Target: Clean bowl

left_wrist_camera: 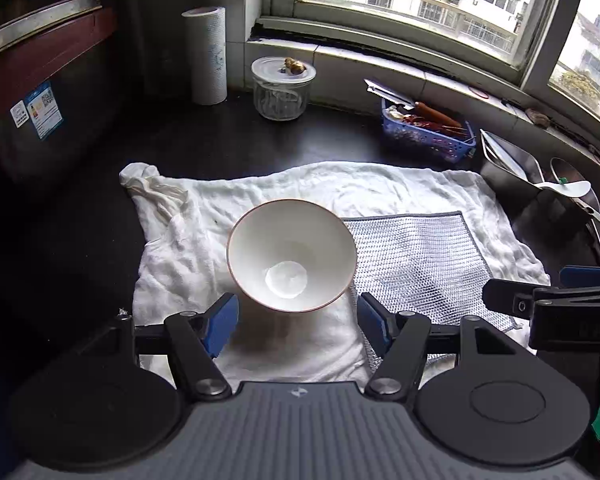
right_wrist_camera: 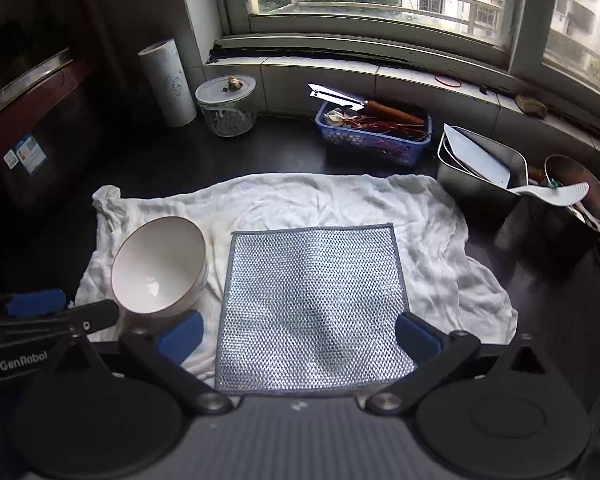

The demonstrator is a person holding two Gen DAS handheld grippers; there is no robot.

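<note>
Left tongs: my left gripper (left_wrist_camera: 296,322) has its two blue-padded fingers spread wide, pinching nothing, just short of the bowl.
Right tongs: my right gripper (right_wrist_camera: 300,334) is spread too, its fingers over the near corners of the scouring cloth, gripping nothing.
Bowl: one white ceramic bowl with a thin brown rim (left_wrist_camera: 292,255), tipped so its mouth faces me, on the left part of the towel.
Scouring cloth: one silvery mesh cloth with a grey border (right_wrist_camera: 314,306), flat on the towel, just right of the bowl.
Towel: one crumpled white towel (right_wrist_camera: 340,200) on the dark counter.
Behind: one paper roll (left_wrist_camera: 206,54), one lidded glass jar (left_wrist_camera: 281,88), one blue plastic basket (left_wrist_camera: 426,134).
</note>
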